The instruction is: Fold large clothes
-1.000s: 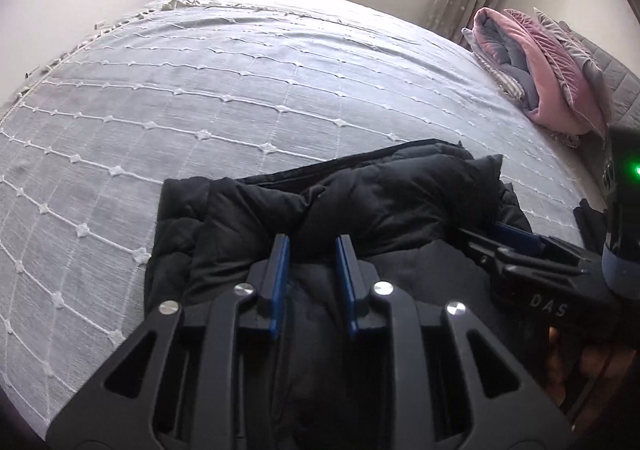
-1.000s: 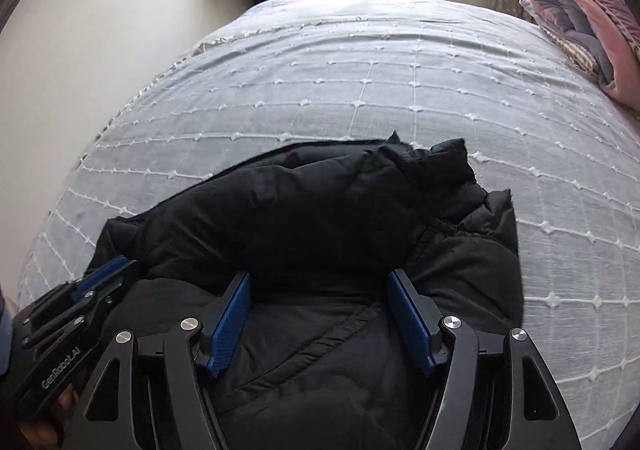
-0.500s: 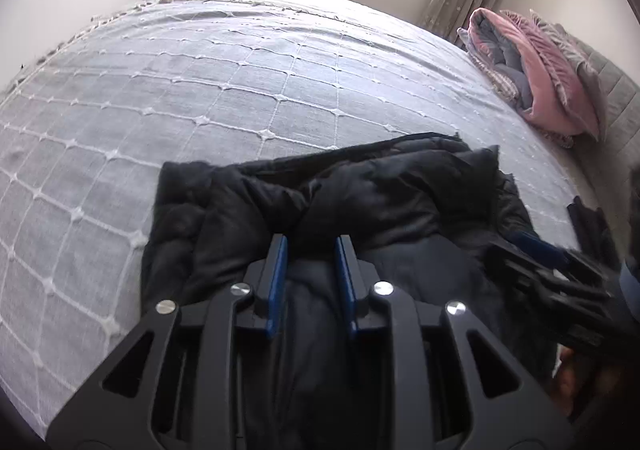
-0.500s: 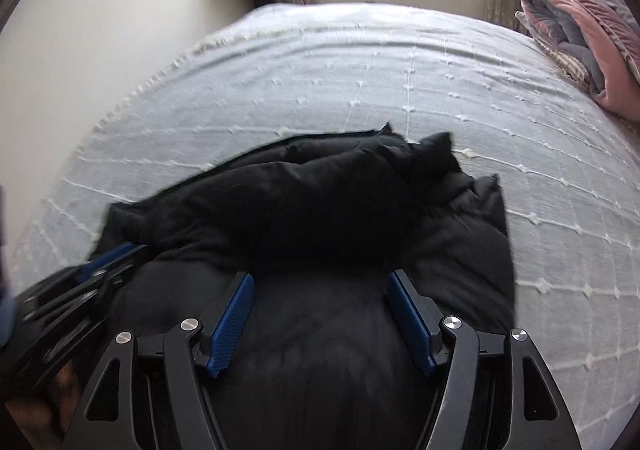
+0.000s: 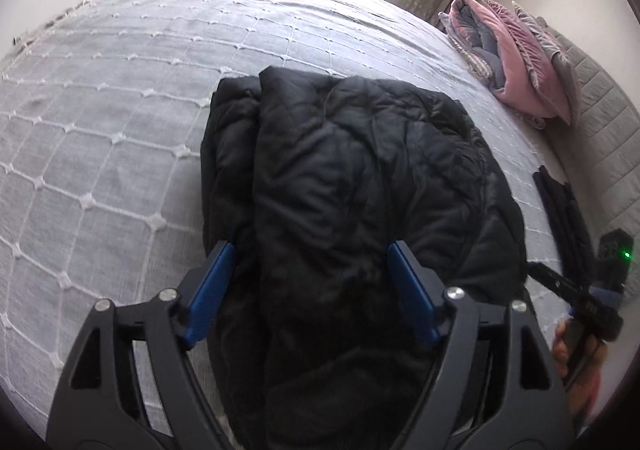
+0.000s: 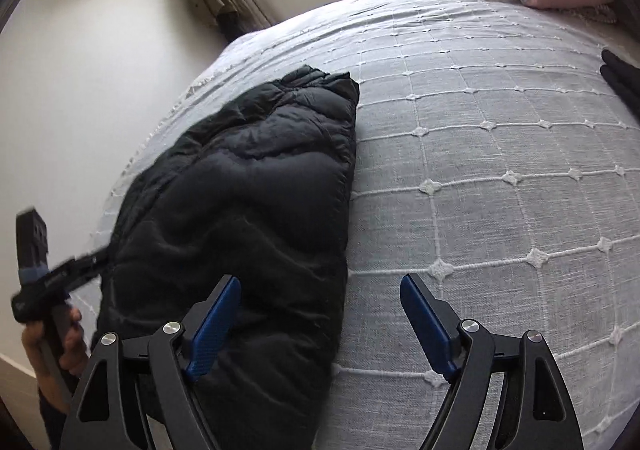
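A black puffy jacket (image 5: 352,178) lies folded into a long bundle on the grey quilted bedspread (image 5: 120,98). My left gripper (image 5: 310,290) hovers over its near end, jaws opening wide, blue pads standing off the fabric on either side. In the right wrist view the jacket (image 6: 256,194) lies to the left. My right gripper (image 6: 320,324) is past its right edge, jaws opening, with only bedspread (image 6: 500,170) and the jacket's edge between its fingers. Each view shows the other gripper and the hand that holds it at the frame's edge.
A pink and grey folded blanket pile (image 5: 512,58) lies at the far right of the bed. A dark folded garment (image 5: 564,210) rests near the bed's right edge. A white wall (image 6: 80,90) runs along the left side, with a window beyond.
The left jaws went from nearly shut on jacket fabric to wide apart, letting go. The jacket now lies folded over lengthwise. The right gripper swung right, off the jacket, and widened.
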A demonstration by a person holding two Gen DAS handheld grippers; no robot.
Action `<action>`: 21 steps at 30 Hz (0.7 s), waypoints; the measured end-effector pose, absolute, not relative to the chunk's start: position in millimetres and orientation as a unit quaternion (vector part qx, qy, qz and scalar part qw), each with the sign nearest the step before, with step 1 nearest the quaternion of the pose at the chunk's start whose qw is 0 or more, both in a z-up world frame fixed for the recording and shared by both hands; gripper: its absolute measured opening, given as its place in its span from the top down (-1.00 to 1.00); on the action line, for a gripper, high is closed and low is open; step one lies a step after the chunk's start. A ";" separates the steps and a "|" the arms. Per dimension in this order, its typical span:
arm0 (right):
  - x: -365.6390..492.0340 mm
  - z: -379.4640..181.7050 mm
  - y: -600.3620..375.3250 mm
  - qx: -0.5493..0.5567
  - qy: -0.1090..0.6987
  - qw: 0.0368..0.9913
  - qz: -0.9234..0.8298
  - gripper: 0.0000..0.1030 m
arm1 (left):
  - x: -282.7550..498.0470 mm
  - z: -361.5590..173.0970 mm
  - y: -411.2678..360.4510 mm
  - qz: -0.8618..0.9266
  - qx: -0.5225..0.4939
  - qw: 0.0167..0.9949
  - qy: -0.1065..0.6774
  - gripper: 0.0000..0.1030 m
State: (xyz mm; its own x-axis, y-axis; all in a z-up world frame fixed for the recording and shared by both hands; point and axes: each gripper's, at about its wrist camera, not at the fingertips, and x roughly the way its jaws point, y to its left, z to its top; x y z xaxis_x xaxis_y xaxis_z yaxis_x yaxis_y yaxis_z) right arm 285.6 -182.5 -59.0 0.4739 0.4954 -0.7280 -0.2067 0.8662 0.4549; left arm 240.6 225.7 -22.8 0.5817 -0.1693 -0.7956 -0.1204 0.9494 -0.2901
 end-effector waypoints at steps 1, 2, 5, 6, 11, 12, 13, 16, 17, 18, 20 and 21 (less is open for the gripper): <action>285.3 -58.5 -182.9 0.164 0.468 0.842 0.214 -0.62 | 236.9 -24.5 227.8 -0.021 -0.168 0.872 0.460 -0.53; 285.2 -59.0 -182.0 0.175 0.468 0.836 0.226 -0.62 | 234.9 -27.0 231.0 -0.028 -0.176 0.867 0.465 -0.54; 284.7 -63.5 -174.6 0.184 0.483 0.821 0.244 -0.62 | 229.3 -35.1 235.4 -0.044 -0.188 0.858 0.477 -0.56; 284.9 -64.5 -171.9 0.182 0.486 0.819 0.245 -0.62 | 228.0 -36.2 235.3 -0.050 -0.184 0.857 0.479 -0.57; 287.2 -68.8 -175.7 0.218 0.492 0.804 0.253 -0.62 | 223.4 -38.0 232.7 -0.069 -0.171 0.858 0.479 -0.60; 288.2 -70.2 -178.2 0.228 0.493 0.800 0.254 -0.62 | 223.6 -39.9 232.6 -0.071 -0.174 0.857 0.481 -0.62; 289.4 -71.5 -180.2 0.234 0.495 0.798 0.253 -0.62 | 223.5 -42.0 232.5 -0.073 -0.177 0.854 0.483 -0.63; 293.2 -76.3 -187.0 0.248 0.502 0.792 0.245 -0.62 | 224.8 -46.9 233.1 -0.075 -0.189 0.848 0.489 -0.69; 294.1 -77.0 -188.2 0.251 0.504 0.790 0.245 -0.62 | 225.6 -48.2 233.4 -0.076 -0.191 0.846 0.492 -0.70; 294.9 -79.2 -189.4 0.257 0.507 0.785 0.245 -0.62 | 226.7 -50.7 234.3 -0.080 -0.199 0.841 0.497 -0.71; 296.1 -82.3 -189.2 0.268 0.512 0.777 0.249 -0.62 | 227.4 -55.0 237.5 -0.086 -0.213 0.833 0.503 -0.73; 296.5 -84.3 -188.9 0.274 0.514 0.772 0.253 -0.62 | 227.7 -56.8 239.0 -0.086 -0.219 0.829 0.507 -0.75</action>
State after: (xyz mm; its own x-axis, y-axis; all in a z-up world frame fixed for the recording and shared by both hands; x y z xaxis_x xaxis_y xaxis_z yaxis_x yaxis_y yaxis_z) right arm 296.5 -188.9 -84.3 0.3430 0.6723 -0.6561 -0.1086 0.7221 0.6832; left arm 227.7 239.0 -56.8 0.4718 -0.3650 -0.8026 -0.0783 0.8894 -0.4505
